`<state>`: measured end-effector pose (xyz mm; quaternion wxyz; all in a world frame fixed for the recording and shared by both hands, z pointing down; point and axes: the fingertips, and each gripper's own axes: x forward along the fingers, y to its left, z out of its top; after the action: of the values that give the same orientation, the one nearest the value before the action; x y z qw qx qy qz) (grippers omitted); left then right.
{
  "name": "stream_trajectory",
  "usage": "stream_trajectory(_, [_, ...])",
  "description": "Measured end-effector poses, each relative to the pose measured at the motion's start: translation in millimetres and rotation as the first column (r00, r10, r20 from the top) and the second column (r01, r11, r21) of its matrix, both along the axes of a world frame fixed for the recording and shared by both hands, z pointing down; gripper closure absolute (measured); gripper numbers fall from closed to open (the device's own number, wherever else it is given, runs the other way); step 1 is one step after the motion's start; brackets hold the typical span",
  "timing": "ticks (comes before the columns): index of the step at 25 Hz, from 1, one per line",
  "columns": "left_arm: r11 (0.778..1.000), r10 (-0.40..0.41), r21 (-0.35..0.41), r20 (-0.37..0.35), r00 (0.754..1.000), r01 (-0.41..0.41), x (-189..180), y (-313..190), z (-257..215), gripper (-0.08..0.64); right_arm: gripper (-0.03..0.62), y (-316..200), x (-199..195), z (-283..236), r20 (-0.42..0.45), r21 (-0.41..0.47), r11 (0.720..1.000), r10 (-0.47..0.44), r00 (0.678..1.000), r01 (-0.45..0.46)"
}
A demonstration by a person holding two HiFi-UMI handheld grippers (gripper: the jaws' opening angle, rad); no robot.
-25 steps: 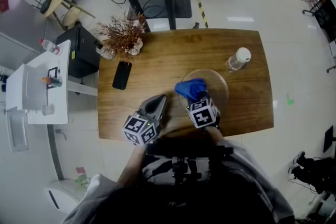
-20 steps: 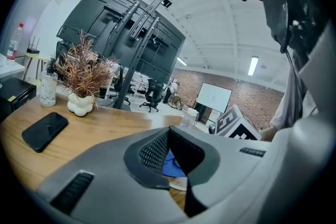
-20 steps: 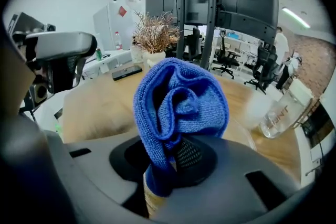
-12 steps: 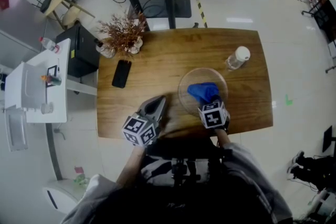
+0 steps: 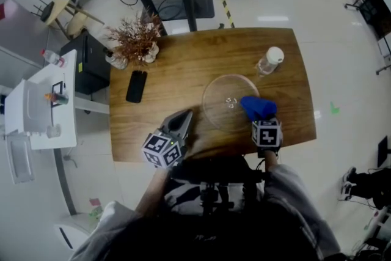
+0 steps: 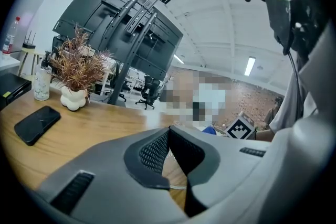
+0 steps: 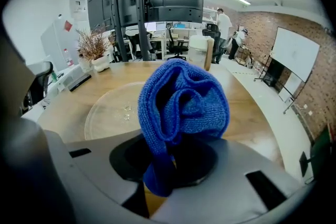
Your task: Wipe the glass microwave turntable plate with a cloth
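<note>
The clear glass turntable plate (image 5: 231, 102) lies flat on the wooden table (image 5: 183, 58); in the right gripper view the plate (image 7: 118, 110) sits ahead and to the left. My right gripper (image 5: 261, 116) is shut on a bunched blue cloth (image 5: 257, 107), and the cloth (image 7: 181, 105) fills the middle of that view. The cloth hangs at the plate's right rim. My left gripper (image 5: 182, 123) rests near the table's front edge, left of the plate, with its jaws together (image 6: 167, 140) and nothing between them.
A capped plastic bottle (image 5: 269, 62) stands behind the plate at the right. A black phone (image 5: 135, 86) and a white vase of dried plants (image 5: 135, 41) sit at the table's left back. A white side table (image 5: 40, 104) stands off to the left.
My right gripper has carried the blue cloth rightward, from the plate's left side across to its right rim. The left gripper has stayed where it was.
</note>
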<state>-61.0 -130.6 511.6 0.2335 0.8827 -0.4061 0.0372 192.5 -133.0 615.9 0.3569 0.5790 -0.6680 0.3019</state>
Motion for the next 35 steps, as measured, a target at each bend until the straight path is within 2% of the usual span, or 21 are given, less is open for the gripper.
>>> stream_trajectory(3, [1.000, 0.003, -0.003, 0.003, 1.000, -0.003, 2, 1, 1, 0.563, 0.508, 5, 12, 2, 0.001, -0.013, 0.999, 0.041, 0.999, -0.041])
stream_trajectory(6, [1.000, 0.004, -0.010, 0.007, 1.000, -0.004, 3, 1, 2, 0.563, 0.509, 5, 3, -3, 0.030, -0.005, 0.999, 0.047, 0.998, -0.047])
stream_trajectory(8, [1.000, 0.003, -0.013, 0.009, 1.000, -0.003, 3, 2, 3, 0.563, 0.509, 3, -16, -11, 0.050, 0.020, 1.000, 0.002, 0.999, -0.003])
stream_trajectory(12, [1.000, 0.003, -0.016, 0.010, 1.000, -0.003, 4, 5, 6, 0.563, 0.509, 1, -73, -17, 0.084, 0.065, 0.985, -0.164, 0.983, 0.158])
stream_trajectory(15, [1.000, 0.001, -0.020, 0.009, 1.000, -0.001, 3, 5, 6, 0.563, 0.509, 4, -117, -13, 0.072, 0.075, 0.951, -0.304, 0.950, 0.298])
stream_trajectory(19, [1.000, -0.005, -0.023, 0.013, 1.000, 0.005, 0, 8, 7, 0.563, 0.508, 12, -165, -7, 0.008, 0.081, 0.869, -0.490, 0.872, 0.488])
stream_trajectory(21, [1.000, -0.012, -0.026, 0.016, 1.000, 0.012, -3, 10, 8, 0.563, 0.509, 16, -174, -4, -0.027, 0.067, 0.839, -0.539, 0.842, 0.540])
stream_trajectory(22, [0.999, -0.016, -0.028, 0.017, 1.000, 0.016, -5, 11, 9, 0.563, 0.508, 17, -173, -2, -0.039, 0.059, 0.837, -0.543, 0.839, 0.545])
stream_trajectory(24, [0.999, -0.025, -0.030, 0.018, 1.000, 0.026, -9, 11, 9, 0.563, 0.508, 19, -163, 1, -0.039, 0.041, 0.853, -0.519, 0.854, 0.520])
stream_trajectory(29, [0.998, -0.044, -0.040, 0.016, 0.999, 0.045, -16, 11, 12, 0.563, 0.508, 20, -120, 7, -0.015, 0.019, 0.920, -0.390, 0.921, 0.390])
stream_trajectory(35, [0.998, -0.037, -0.045, 0.002, 0.999, 0.037, -16, 10, 14, 0.563, 0.508, 27, -57, 6, -0.014, 0.002, 0.980, -0.197, 0.980, 0.197])
